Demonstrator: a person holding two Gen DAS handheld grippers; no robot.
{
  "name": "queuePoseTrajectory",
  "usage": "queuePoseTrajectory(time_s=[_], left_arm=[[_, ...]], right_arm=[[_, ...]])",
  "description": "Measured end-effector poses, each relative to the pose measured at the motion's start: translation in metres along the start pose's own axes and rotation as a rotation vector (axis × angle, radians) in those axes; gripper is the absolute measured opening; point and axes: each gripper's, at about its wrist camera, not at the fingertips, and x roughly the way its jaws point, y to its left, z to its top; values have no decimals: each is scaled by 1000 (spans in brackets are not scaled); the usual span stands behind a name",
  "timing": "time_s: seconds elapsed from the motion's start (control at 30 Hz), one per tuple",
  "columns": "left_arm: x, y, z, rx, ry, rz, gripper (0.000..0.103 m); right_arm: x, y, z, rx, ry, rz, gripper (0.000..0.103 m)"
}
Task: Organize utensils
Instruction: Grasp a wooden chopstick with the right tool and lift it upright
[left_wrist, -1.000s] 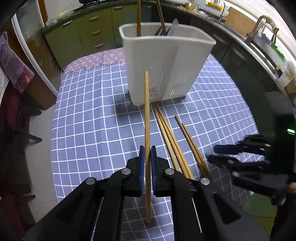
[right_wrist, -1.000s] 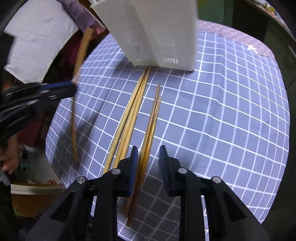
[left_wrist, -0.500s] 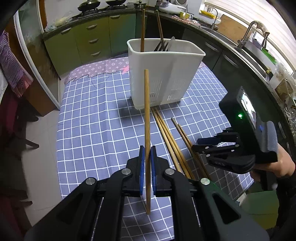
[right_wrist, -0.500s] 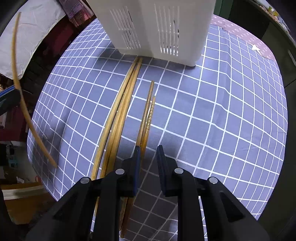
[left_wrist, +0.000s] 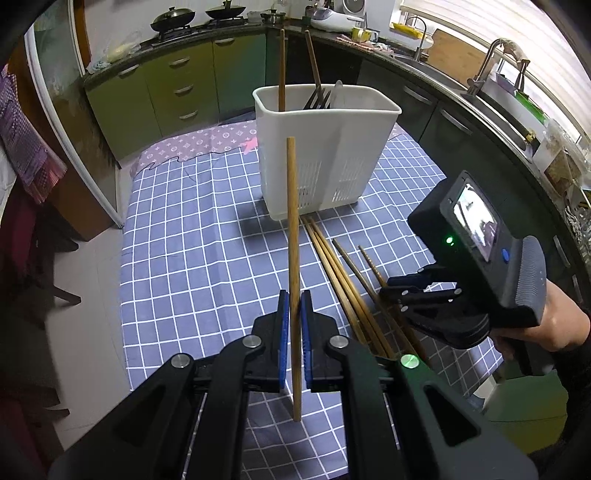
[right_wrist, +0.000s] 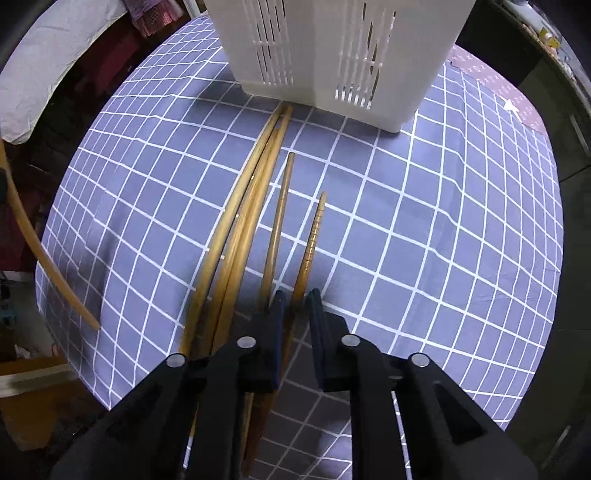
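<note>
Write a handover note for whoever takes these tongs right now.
Left tongs: shut on one chopstick, held upright above the cloth.
Right tongs: have just been closing on the ridged chopstick, still lying on the cloth.
White basket: already holds two chopsticks and forks.
Left: put both held chopsticks in, then the four still lying in front of the basket.

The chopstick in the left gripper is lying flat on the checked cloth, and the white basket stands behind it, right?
Not quite. The chopstick isn't lying flat: the left gripper holds it upright above the checked cloth, as the left wrist view shows. The white basket does stand behind it.
</note>
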Motion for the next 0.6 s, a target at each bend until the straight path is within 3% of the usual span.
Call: queuePoseTrajectory(time_s=[0.27, 0.6], left_arm=[[-6, 1, -3, 14, -11, 8, 6], [-18, -1, -6, 32, -32, 11, 6]], right_arm=[[-19, -12, -7, 38, -84, 68, 7], [-112, -35, -46, 82, -353, 125, 7]])
